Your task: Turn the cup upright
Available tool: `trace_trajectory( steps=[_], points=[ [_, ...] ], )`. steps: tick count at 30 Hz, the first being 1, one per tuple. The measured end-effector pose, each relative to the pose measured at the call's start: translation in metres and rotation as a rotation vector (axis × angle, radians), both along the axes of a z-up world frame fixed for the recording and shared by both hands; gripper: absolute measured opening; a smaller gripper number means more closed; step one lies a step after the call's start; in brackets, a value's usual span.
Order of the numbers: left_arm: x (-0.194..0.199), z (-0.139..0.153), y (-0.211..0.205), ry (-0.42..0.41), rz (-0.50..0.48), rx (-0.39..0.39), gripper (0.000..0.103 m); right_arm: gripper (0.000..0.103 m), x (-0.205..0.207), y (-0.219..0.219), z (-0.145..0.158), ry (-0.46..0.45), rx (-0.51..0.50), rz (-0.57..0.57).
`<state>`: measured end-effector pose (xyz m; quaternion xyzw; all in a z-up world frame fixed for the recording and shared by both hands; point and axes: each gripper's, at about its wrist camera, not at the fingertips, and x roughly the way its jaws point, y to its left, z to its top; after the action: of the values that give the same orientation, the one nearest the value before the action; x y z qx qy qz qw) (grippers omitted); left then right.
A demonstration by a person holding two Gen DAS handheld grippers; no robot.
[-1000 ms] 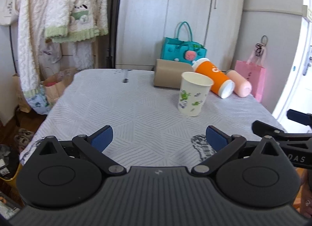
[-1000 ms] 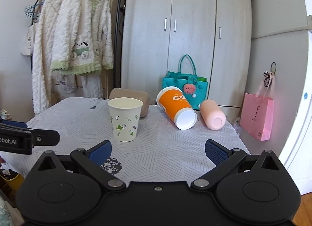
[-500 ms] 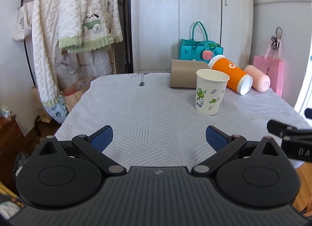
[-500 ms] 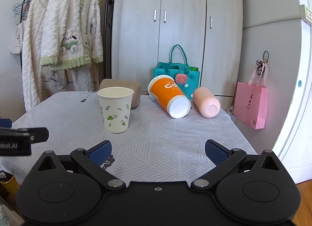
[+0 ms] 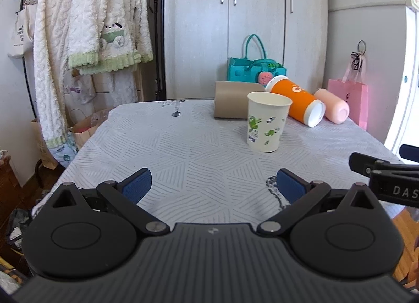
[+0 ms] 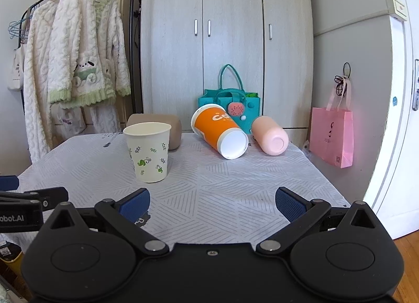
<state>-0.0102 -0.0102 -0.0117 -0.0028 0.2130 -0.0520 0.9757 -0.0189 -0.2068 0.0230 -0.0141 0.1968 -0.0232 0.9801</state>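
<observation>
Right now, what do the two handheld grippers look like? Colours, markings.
Both match: the left gripper and right gripper have matte black ribbed bodies, round black discs, silver pivot pins, angled black linkage arms and textured blue finger pads. White lettering marks their sides. No cables or sleeves show.

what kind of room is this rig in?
Probably a home bedroom or spare room: a grey wardrobe against the wall, fluffy robes on a clothes rack, and shopping bags on the floor behind a cloth-covered table holding cups.
</observation>
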Motion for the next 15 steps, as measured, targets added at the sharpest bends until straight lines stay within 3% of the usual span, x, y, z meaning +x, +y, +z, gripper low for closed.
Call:
trace_trajectory(
  steps=[15],
  points=[
    [-0.0059,0.0013,-0.0025,-0.058,0.03,0.017,0.103,0.103,-0.0076,0.0023,0.0042,-0.043,-0.035,-0.01]
  ],
)
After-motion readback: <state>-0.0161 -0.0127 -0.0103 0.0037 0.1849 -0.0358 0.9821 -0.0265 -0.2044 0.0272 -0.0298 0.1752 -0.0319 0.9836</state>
